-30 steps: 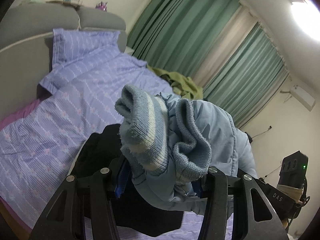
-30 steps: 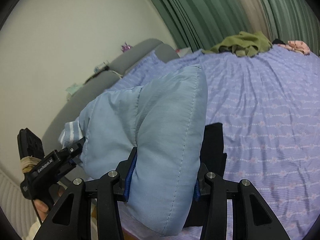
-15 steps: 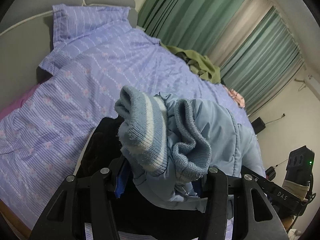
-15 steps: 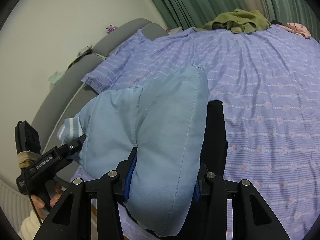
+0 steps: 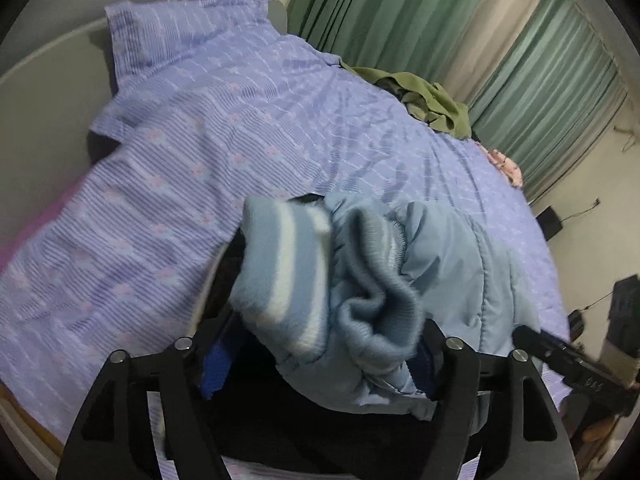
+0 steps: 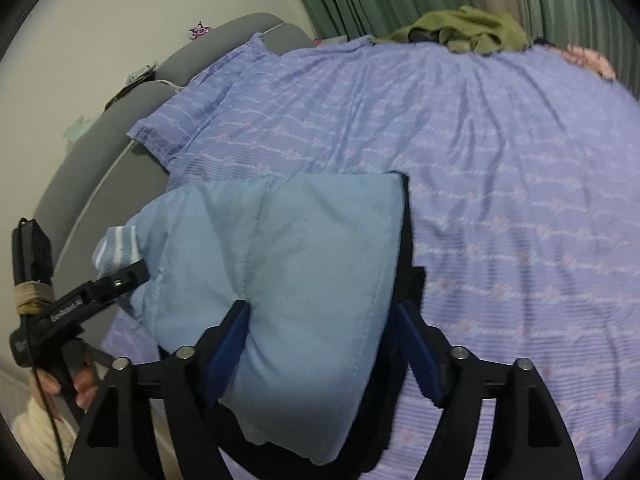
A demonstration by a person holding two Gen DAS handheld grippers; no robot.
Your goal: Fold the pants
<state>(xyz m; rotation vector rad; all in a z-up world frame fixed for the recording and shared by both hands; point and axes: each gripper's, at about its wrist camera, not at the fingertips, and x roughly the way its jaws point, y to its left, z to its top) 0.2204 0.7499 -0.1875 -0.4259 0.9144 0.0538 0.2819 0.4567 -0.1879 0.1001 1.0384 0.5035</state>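
The light blue padded pants (image 6: 304, 264) hang folded between my two grippers over the purple bed. My left gripper (image 5: 320, 356) is shut on the end with the striped knit cuffs (image 5: 288, 276). My right gripper (image 6: 320, 344) is shut on the smooth padded end of the pants. The left gripper also shows in the right wrist view (image 6: 120, 280), gripping the cuff at the left. A black garment (image 5: 312, 424) lies on the bed under the pants, mostly hidden by them.
The bed (image 6: 500, 184) with a purple patterned sheet fills both views, with a pillow (image 5: 180, 36) and grey headboard (image 6: 132, 120). An olive green garment (image 6: 468, 32) and a pink item (image 6: 588, 58) lie at the far edge by green curtains (image 5: 400, 8).
Both grippers, still holding the pants, have tilted down and moved over the bed. More of the sheet shows and the pants sit lower, closer to the black garment.
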